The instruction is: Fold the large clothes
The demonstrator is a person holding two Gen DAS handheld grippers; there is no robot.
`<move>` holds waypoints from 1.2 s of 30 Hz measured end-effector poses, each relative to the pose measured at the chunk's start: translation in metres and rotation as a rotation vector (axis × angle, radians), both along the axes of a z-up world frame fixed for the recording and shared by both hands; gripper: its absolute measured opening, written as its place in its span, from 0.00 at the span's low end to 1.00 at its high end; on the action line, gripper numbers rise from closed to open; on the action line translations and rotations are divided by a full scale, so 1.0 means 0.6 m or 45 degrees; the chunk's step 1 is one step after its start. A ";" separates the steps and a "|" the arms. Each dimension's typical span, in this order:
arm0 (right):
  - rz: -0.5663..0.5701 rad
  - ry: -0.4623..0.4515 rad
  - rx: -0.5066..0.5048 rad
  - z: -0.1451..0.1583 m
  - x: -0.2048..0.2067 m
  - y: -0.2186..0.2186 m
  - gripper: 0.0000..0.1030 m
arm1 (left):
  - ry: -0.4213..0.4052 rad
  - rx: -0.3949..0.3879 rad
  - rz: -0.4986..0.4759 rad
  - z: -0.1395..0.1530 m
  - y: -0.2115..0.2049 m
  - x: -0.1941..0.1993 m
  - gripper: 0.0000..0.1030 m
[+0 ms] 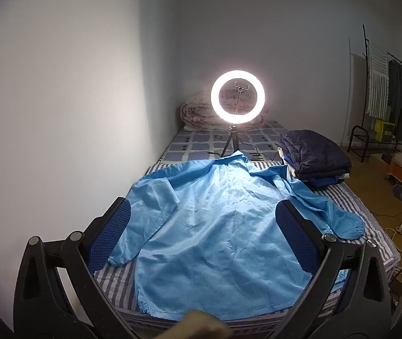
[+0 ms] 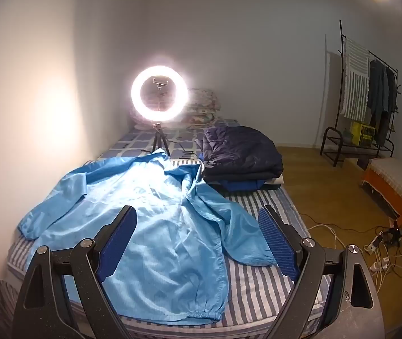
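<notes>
Light-blue thin fabric coat (image 1: 218, 226) spread flat on the striped bed (image 2: 257, 282), sleeves laid outward, before the glowing ring light (image 1: 237, 97), left gripper (image 1: 201, 234) and right gripper (image 2: 198, 240) held above it, fingers released, nothing grasped.

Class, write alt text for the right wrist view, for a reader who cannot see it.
A light blue jacket lies spread flat on a striped bed, sleeves out to both sides, with the open right gripper above it, holding nothing. Behind it stand a lit ring light and a folded pile of dark clothes.
</notes>
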State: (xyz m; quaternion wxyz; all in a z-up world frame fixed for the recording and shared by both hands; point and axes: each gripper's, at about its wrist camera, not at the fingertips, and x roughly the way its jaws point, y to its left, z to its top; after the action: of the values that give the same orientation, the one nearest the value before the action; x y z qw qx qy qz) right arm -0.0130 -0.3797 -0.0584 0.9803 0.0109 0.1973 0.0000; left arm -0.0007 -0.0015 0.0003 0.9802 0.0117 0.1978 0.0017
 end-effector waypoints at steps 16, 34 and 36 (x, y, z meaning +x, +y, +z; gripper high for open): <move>0.002 -0.004 -0.003 0.007 -0.001 0.001 0.85 | -0.006 0.001 0.024 0.004 0.010 0.002 1.00; 0.009 -0.005 -0.035 0.006 0.002 0.013 0.85 | -0.020 -0.002 0.062 0.014 0.024 -0.005 1.00; 0.012 -0.007 -0.037 0.006 0.001 0.015 0.85 | -0.021 -0.002 0.062 0.013 0.024 -0.005 1.00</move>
State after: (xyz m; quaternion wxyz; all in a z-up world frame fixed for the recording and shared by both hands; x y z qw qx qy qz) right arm -0.0127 -0.3708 -0.0547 0.9808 -0.0043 0.1948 0.0019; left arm -0.0038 0.0130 0.0083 0.9814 0.0063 0.1900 0.0254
